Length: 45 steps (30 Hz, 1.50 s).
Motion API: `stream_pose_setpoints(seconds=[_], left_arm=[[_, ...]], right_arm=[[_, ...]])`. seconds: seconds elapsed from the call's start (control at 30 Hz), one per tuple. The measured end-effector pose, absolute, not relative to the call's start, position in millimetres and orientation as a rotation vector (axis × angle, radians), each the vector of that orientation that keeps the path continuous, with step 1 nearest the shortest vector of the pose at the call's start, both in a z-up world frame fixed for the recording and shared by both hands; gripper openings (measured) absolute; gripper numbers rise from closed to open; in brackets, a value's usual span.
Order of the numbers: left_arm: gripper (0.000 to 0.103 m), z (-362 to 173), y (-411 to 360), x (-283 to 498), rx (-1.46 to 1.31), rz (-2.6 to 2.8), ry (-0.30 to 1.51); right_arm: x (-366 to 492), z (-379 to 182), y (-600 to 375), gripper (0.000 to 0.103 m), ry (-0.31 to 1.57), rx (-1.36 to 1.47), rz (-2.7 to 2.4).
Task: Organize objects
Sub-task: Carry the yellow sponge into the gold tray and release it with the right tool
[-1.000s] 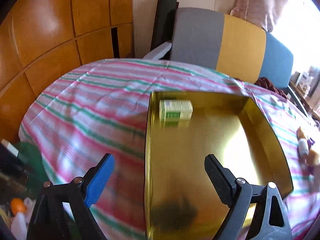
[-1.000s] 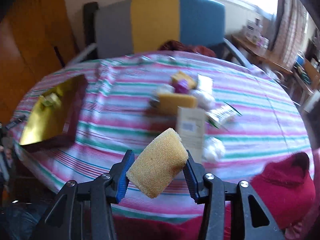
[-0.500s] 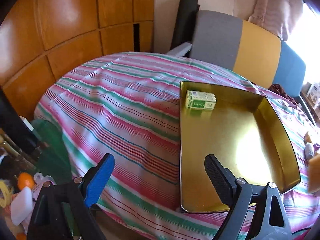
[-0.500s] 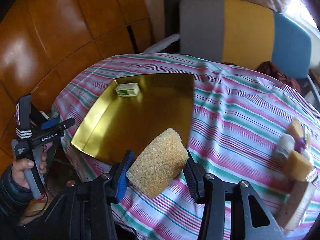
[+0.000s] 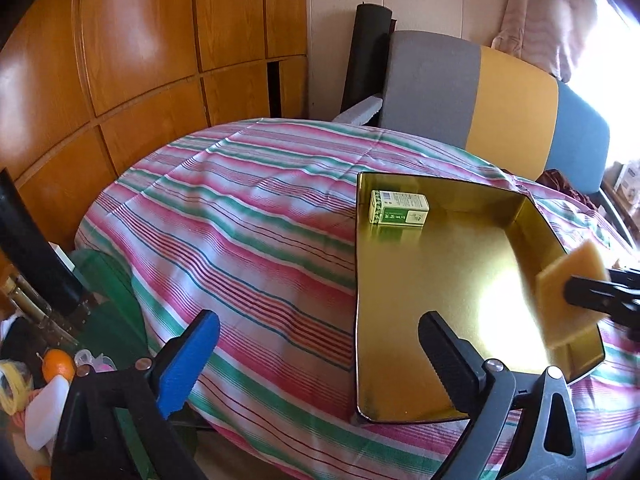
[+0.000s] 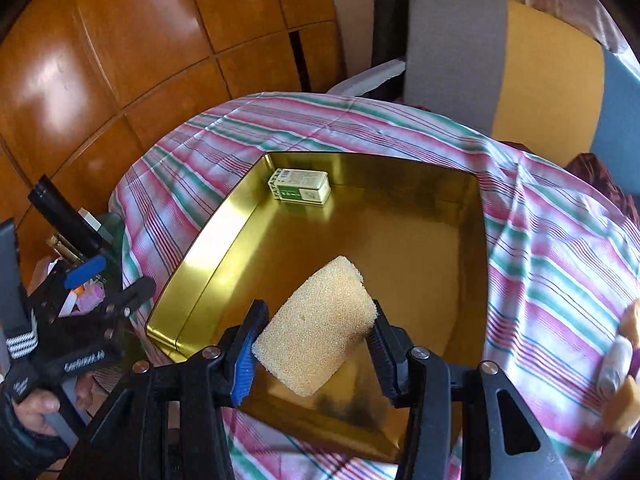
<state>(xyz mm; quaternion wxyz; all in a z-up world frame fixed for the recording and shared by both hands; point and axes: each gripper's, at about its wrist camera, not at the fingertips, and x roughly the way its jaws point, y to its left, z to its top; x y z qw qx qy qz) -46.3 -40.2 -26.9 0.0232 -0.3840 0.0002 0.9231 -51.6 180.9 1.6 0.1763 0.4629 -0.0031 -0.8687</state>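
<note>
Indoors, striped tablecloth [image 5: 248, 240] before wood panelling [image 5: 132, 52]; right hand-held gripper [image 6: 316, 340] clamping sponge [image 6: 320, 320], left hand-held gripper [image 5: 316, 354] released.

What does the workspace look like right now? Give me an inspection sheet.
Surface: striped tablecloth over a table.
Job's things: gold tray; green-and-white box in its far corner; yellow sponge held above the tray.
Clutter: small items at the table's right edge, blurred.
Grippers: right tool shut on the sponge; left tool open, empty, just widened.
Cables: nothing seen.
Surroundings: wooden panels, tricolour chair, floor clutter.
</note>
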Motion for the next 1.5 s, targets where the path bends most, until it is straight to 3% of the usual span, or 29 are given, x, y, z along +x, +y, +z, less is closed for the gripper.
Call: stream_pose_setpoints(seconds=[0.7,0.8,0.87,1.1,1.5], left_arm=[[0.100,-35.9,-56.6,-54.8,-1.240,2.851,-0.101],[0.100,-37.0,-58.7,-55.6,-1.244,2.843,-0.118],[0.100,-37.6,-58.9,-55.6,-1.249,2.839,-0.122],[0.100,-32.8,-59.6,-53.9,-1.226,2.837,-0.138],[0.100,-26.3,-49.3,-47.9,-1.196,2.834,-0.093]], right_arm=[[-139.7,-23.2,101.2,0.052,0.072,1.363,-2.392],[-154.2,-24.8,93.3,0.061,0.010,1.350,-2.370],[-160.1,-22.2,93.9,0.080,-0.078,1.327,-2.332],[-147.2,-8.2,113.7,0.083,-0.236,1.273,-2.317],[-72.4,-2.6,157.0,0.083,-0.117,1.270,-2.483]])
